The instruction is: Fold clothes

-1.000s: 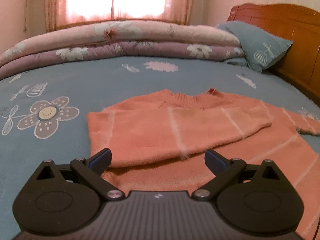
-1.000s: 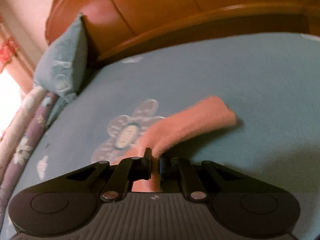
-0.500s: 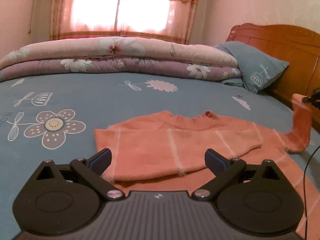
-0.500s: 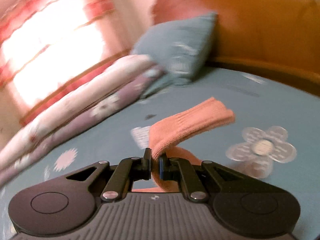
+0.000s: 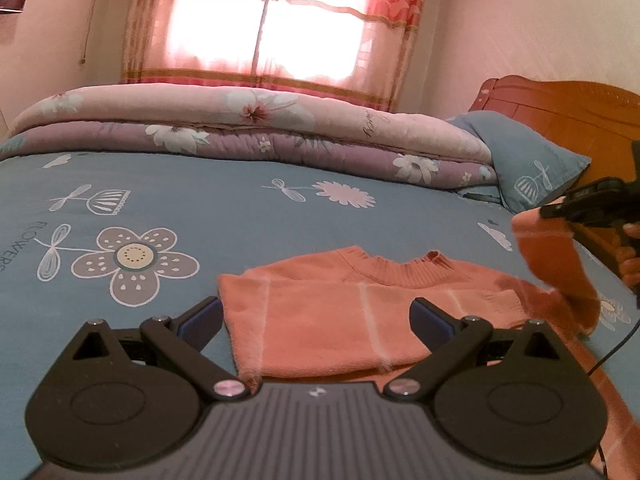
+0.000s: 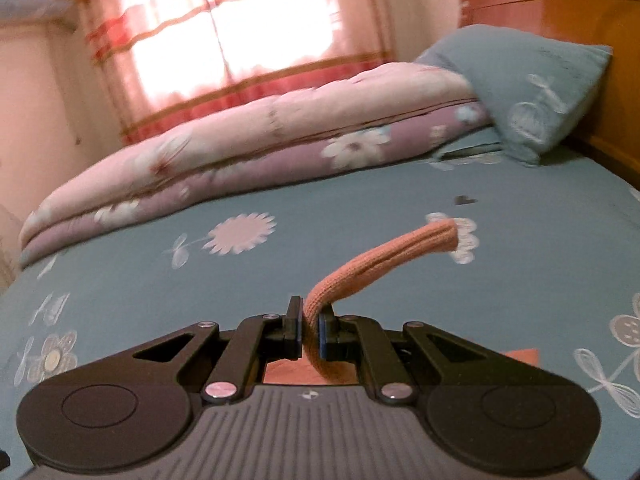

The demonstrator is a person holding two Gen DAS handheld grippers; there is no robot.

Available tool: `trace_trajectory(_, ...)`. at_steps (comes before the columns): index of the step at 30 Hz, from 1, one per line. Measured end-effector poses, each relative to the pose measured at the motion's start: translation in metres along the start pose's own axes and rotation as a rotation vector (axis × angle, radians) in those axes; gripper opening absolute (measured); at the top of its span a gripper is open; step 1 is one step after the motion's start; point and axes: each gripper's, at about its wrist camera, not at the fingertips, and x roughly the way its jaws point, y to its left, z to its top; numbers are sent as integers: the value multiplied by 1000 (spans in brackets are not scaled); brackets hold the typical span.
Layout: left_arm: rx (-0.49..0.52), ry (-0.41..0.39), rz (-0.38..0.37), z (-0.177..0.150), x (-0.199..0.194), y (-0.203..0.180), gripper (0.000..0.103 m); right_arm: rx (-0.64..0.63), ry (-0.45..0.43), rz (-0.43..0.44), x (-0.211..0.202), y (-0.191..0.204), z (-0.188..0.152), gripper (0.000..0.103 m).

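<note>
An orange knit sweater (image 5: 340, 320) with pale stripes lies on the blue bed sheet (image 5: 200, 216), one sleeve folded across its chest. My left gripper (image 5: 316, 320) is open and empty, hovering just above the sweater's near part. My right gripper (image 6: 308, 330) is shut on the other sleeve (image 6: 380, 260), whose cuff sticks up and forward. In the left wrist view the right gripper (image 5: 552, 212) holds that sleeve (image 5: 556, 268) lifted above the sweater's right side.
A rolled floral quilt (image 5: 248, 128) lies along the far side of the bed under a curtained window. A blue pillow (image 5: 528, 164) leans on the wooden headboard (image 5: 560, 100) at the right. A thin cable (image 5: 616, 344) hangs near the right gripper.
My right gripper has lifted the sleeve off the bed and swung it up and in over the sweater. My left gripper has tilted up and drawn back slightly, still open.
</note>
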Motion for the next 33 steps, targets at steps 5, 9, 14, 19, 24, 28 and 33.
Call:
trace_trajectory(5,-7,-16,2,3,-5,4,99,-72,31,34,16,37,-7,9)
trace_trajectory(9,-16,-23,8,4,-7,7,100,-115,34,80,24,66,-12,9)
trace_trajectory(14,-24,-26,11,4,-8,10,100,-239,36,99,29,103,-32,9)
trace_trajectory(19,-24,-26,10,4,-8,9,100,-374,98,112,45,128,-71,9)
trace_trajectory(24,-24,-22,8,4,-6,10,100,-619,131,75,58,146,-120,9)
trace_trajectory(28,-21,-9,10,2,-2,10,100,-754,142,49,61,156,-147,10)
trace_trajectory(33,-15,-11,-2,3,-2,8,100,-809,123,35,62,165,-153,11)
